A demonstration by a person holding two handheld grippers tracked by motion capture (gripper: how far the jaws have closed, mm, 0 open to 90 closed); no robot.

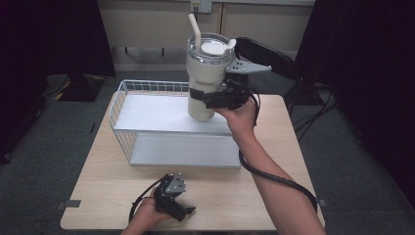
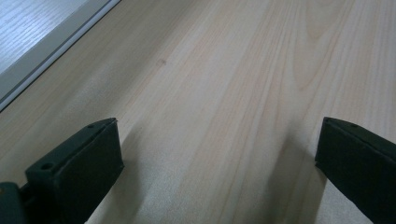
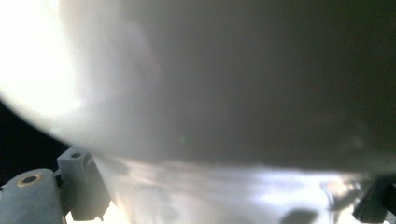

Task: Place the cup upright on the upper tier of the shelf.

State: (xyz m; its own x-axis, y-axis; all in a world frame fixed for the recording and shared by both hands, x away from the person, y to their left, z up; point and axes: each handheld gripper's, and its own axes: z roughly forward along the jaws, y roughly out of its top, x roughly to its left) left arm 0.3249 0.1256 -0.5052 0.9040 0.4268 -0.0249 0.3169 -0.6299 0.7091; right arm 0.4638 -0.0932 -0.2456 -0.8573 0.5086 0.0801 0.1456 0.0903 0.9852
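My right claw (image 1: 208,98) is clamped on a cream tumbler (image 1: 207,73), no readable label, held above the wire shelf (image 1: 147,105); my left claw (image 1: 183,211) rests spread apart on the table (image 1: 220,196)

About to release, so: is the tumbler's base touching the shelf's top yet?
Cannot tell. In the high view the tumbler, clamped by the right hand-held gripper, overlaps the wire shelf, but its base hides any contact or gap.

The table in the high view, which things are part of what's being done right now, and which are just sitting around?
In use:
- tall cream tumbler with straw and clear lid, clamped in the right tongs
- white wire two-level shelf rack beneath it

Idle:
- left tongs, open, low over the wooden tabletop
- black chair behind
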